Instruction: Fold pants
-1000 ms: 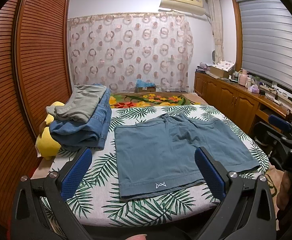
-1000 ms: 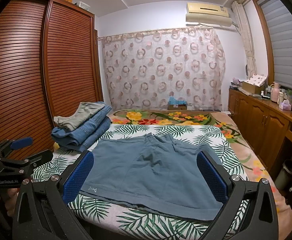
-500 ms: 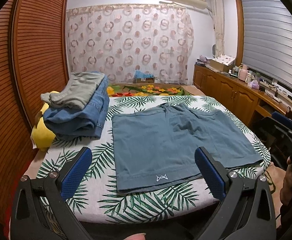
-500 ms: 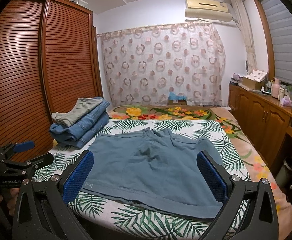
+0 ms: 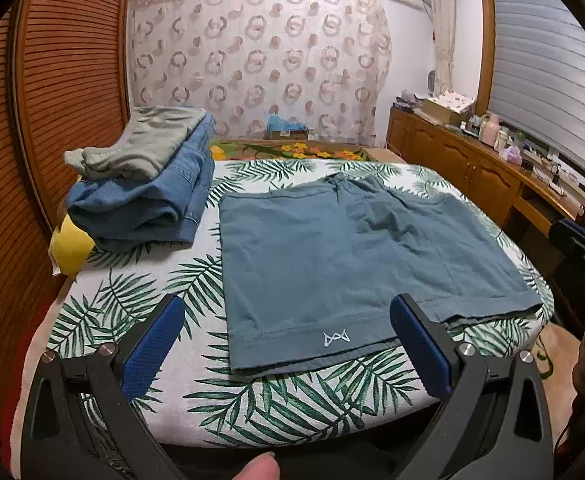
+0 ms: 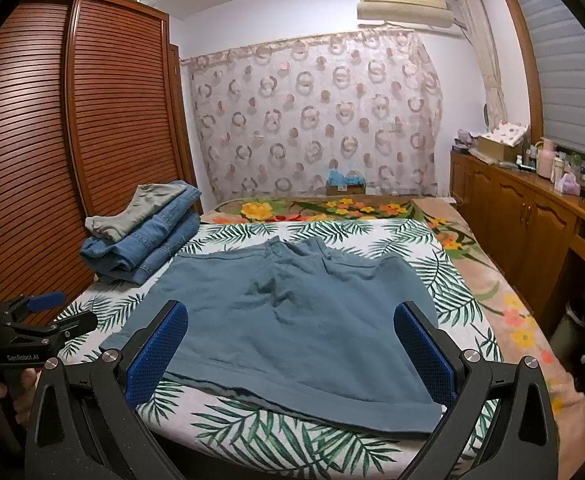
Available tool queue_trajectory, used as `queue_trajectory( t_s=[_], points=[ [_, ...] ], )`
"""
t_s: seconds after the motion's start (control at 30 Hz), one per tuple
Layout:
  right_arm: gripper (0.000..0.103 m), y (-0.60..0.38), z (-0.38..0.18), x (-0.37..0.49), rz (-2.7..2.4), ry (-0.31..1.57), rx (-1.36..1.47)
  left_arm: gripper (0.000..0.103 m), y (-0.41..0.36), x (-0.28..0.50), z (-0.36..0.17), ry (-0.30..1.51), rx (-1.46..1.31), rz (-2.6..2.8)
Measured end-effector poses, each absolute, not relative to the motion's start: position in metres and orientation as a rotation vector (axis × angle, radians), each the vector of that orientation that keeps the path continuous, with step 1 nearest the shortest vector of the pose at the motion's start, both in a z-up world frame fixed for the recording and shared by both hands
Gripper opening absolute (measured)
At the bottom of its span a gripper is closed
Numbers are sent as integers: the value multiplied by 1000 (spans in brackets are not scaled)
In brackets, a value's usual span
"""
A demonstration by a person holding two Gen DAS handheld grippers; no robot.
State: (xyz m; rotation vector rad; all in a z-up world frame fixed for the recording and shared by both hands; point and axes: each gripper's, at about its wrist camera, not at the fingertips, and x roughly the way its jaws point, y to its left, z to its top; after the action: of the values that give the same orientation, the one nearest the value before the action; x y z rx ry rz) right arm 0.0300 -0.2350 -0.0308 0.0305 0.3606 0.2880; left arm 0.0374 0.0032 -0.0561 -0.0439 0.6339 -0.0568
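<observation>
A: Start at the left gripper (image 5: 286, 344). How does it stand?

B: Spread wide and holding nothing, both blue pads (image 5: 152, 344) above the near edge of the bed (image 5: 104, 312). The right gripper (image 6: 290, 354) is likewise spread and empty, hanging over the near hem.

A: And the pants?

B: The blue shorts (image 5: 332, 248) lie flat in the middle of the leaf-print bed, waistband at 12 o'clock, hems at 6 o'clock toward the grippers. A small white logo (image 5: 335, 338) sits on the left leg's hem, just ahead of the left gripper.

A: How will they handle?

B: I judge them light, soft cotton, limp with no stiffness, so a pinched corner will drag the rest and sag. There are creases near the crotch. Best taken at the thicker stitched hem: the outer hem corner at 7 o'clock for the left, the far one at 5 o'clock for the right.

A: Anything near?

B: A stack of folded jeans (image 5: 148, 204) at 10 o'clock, well apart from the shorts
</observation>
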Motion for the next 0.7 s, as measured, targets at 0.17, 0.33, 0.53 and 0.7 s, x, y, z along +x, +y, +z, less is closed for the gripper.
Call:
queue_trajectory(
  t_s=[0.17, 0.33, 0.53, 0.7],
  points=[
    [103, -237, -35, 37, 275, 385, 28, 103, 2, 51, -72, 682, -18, -62],
    [102, -242, -38, 48, 252, 409, 16, 103, 4, 63, -87, 721, -10, -71],
    [101, -247, -40, 63, 218, 453, 7, 103, 9, 75, -103, 772, -15, -102],
    [97, -250, -36, 77, 204, 500, -6, 103, 16, 79, -109, 783, -22, -90]
  ],
)
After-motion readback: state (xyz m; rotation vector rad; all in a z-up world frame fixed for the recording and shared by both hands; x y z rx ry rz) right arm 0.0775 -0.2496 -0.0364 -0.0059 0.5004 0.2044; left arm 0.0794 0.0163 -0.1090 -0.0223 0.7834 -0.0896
